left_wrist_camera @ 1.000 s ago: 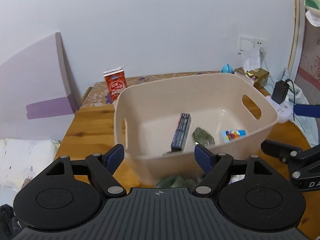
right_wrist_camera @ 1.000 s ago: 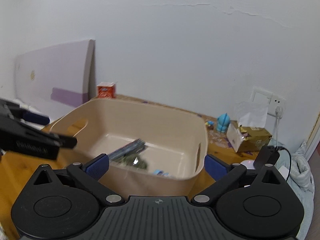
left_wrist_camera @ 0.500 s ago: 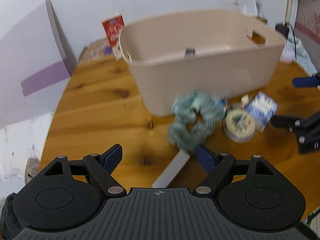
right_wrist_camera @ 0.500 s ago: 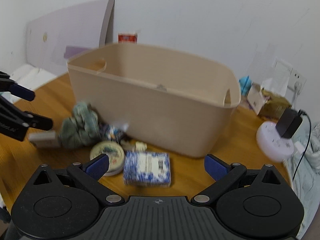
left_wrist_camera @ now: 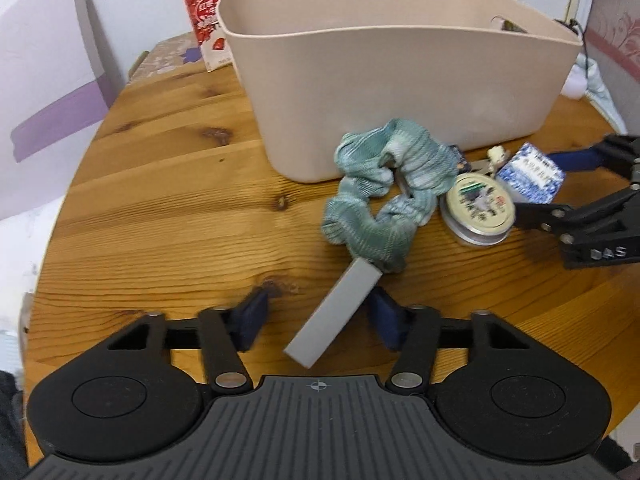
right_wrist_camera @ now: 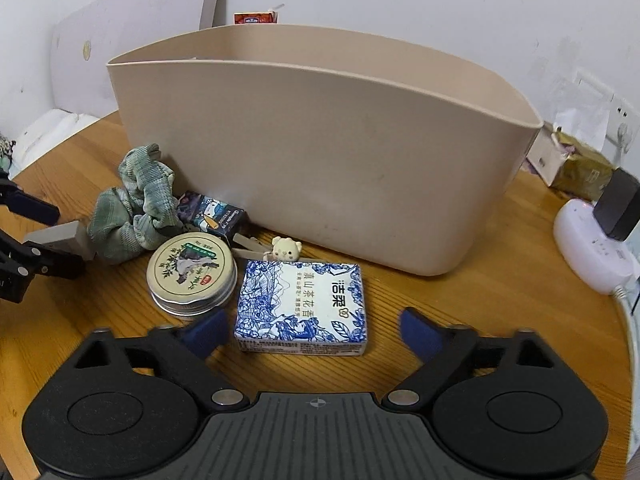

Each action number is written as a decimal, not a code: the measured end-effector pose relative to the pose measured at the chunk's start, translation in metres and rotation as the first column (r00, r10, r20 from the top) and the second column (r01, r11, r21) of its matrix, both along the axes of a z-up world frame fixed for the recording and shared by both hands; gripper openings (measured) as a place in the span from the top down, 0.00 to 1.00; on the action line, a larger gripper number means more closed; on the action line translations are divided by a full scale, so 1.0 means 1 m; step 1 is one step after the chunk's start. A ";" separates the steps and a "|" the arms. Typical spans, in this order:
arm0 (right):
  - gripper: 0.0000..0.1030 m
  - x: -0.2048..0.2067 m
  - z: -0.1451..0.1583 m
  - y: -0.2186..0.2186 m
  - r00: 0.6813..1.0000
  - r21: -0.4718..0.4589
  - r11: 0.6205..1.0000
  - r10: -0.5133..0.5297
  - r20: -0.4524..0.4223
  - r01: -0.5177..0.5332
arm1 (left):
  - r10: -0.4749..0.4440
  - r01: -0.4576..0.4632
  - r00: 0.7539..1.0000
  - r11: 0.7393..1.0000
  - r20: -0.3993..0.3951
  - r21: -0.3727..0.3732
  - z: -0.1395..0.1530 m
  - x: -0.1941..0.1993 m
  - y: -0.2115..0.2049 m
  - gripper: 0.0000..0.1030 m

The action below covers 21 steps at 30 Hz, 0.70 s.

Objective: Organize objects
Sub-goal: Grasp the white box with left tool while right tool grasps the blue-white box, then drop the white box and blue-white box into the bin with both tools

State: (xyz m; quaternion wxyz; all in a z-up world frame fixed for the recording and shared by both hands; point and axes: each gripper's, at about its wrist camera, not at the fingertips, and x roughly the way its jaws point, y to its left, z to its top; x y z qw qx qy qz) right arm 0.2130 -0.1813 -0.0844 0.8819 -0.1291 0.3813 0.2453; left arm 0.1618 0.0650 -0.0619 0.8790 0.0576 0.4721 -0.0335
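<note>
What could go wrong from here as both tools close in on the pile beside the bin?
1. The gray block sits angled between the open left tool, its far end tucked under the green scrunchie; lifting it may drag the scrunchie along.
2. The open right tool straddles the blue-patterned box, but its left finger is close to the round tin and might nudge it.
3. The tall beige bin stands right behind, so a low carry could hit its wall.
</note>
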 end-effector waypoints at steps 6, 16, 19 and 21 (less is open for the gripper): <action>0.41 0.001 0.002 -0.002 1.000 0.036 0.999 -0.004 0.002 0.004 | 0.003 -0.002 1.000 1.000 0.009 -0.020 0.000 0.000 -0.007 0.86; 0.41 -0.020 0.021 -0.014 0.998 0.033 0.999 -0.002 0.059 0.000 | -0.011 0.011 0.996 1.000 0.093 0.003 0.027 -0.023 -0.021 0.86; 0.41 -0.029 0.035 -0.018 0.996 0.049 0.999 -0.004 0.094 0.000 | -0.020 0.018 0.990 1.000 0.141 0.017 0.045 -0.034 -0.025 0.86; 0.41 -0.033 0.050 -0.023 0.993 0.065 0.998 -0.007 0.121 0.000 | -0.022 0.018 0.984 1.000 0.175 0.022 0.058 -0.039 -0.027 0.86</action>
